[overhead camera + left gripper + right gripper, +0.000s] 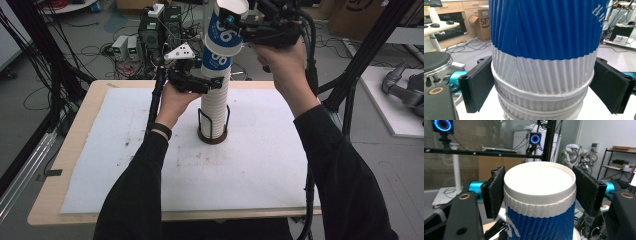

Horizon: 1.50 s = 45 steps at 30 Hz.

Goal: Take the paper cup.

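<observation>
Two grippers are working one stack [215, 107]: the right gripper [239, 31] is clamping the top cup [226, 27] near its rim, tilting it toward one o'clock, while the left gripper [216, 83] is squeezing the stack below, standing in its holder [212, 136] at mid-table [120, 165].

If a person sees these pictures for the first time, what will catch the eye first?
First, the tall stack of paper cups standing in a dark wire holder in the middle of the white table. Next, the top cup, blue and white, tilted above the stack and clamped near its rim by the right claw. The left claw grips the stack lower down, one pad on each side.
</observation>
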### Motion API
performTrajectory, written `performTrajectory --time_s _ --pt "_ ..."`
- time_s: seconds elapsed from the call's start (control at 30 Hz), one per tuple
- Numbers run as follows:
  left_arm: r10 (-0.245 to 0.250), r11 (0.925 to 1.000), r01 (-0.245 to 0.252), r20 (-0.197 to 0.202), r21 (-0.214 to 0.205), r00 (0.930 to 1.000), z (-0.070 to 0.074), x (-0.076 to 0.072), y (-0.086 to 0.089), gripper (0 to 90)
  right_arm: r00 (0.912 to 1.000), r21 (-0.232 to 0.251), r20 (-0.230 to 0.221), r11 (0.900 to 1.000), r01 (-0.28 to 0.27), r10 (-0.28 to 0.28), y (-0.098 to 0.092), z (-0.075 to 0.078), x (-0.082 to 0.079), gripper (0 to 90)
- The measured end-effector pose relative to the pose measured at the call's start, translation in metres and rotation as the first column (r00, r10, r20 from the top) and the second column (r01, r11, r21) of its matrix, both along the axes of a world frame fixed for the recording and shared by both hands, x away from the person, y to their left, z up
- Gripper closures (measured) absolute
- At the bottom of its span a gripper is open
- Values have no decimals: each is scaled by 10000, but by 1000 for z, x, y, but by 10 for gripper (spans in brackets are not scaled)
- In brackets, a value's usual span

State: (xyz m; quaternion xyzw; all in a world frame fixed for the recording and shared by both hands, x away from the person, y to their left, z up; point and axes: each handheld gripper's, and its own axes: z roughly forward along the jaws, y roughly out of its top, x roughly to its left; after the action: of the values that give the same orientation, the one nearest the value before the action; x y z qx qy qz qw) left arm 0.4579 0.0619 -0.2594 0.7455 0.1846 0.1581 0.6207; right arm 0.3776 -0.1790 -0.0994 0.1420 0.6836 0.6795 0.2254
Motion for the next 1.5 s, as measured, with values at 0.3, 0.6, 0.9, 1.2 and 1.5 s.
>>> performTrajectory --time_s 0.3,0.6,0.9,1.2,1.5 --pt "15 10000 -15 -13 10 10000 0 0 0 113 9982 -347 -137 9977 -583 578 -11 -17 -22 309" --pt "7 10000 -7 11 45 10000 0 0 0 112 9939 -489 -639 9944 -933 901 -24 -46 -33 309" --pt "15 10000 -15 15 31 10000 -1 0 0 113 9878 -561 -916 9898 -1312 1257 -35 -81 -45 309" --pt "17 10000 -17 40 28 10000 -1 0 -1 112 9796 -742 -1289 9836 -1644 1540 -38 -118 -54 309" --pt "64 10000 -64 48 63 10000 -1 0 -1 112 9752 -841 -1516 9809 -1751 1611 -44 -150 -62 309"
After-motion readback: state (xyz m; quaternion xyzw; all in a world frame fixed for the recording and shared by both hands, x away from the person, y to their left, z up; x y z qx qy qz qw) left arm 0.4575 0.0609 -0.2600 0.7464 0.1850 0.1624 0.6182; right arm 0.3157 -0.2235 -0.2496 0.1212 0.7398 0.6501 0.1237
